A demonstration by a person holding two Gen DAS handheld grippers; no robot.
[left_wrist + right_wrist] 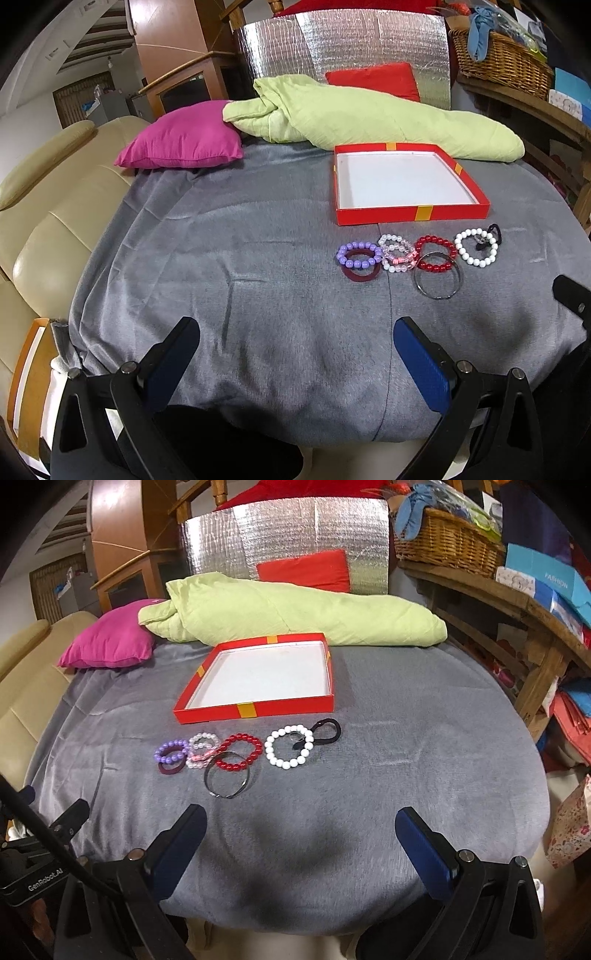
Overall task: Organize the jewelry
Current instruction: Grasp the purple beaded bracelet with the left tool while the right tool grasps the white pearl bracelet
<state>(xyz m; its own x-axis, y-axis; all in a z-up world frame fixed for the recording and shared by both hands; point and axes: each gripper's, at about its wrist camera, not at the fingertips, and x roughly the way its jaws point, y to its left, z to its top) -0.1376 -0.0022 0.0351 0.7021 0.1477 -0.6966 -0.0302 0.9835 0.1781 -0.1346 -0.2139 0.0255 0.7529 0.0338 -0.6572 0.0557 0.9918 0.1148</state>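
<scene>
Readable writing shows only in the right wrist view: "FASHION" on a blue box (554, 578) on the wooden shelf (517, 602) right of the red tray (255, 709), and "GenRobot.AI" on the left gripper (70, 819), which juts in at that view's lower left edge. The left wrist view instead catches a beige sofa (55, 221) far left of the tray (410, 214) and a black piece of the right gripper (570, 295) at its right edge. The tray lies empty on a grey cloth (240, 277) — whether over a desk or a bed cannot be told. Just in front of the tray sit the bracelets in a row: purple beads (358, 254) overlapping a maroon ring (360, 275), pink beads (397, 253), red beads (436, 254) overlapping a thin metal bangle (437, 280), white beads (474, 247), and a black loop (495, 232). Behind the tray lie a green blanket (369, 114) and a magenta pillow (184, 138). Both grippers' fingers stand wide apart — holding nothing, well short of the jewelry.
</scene>
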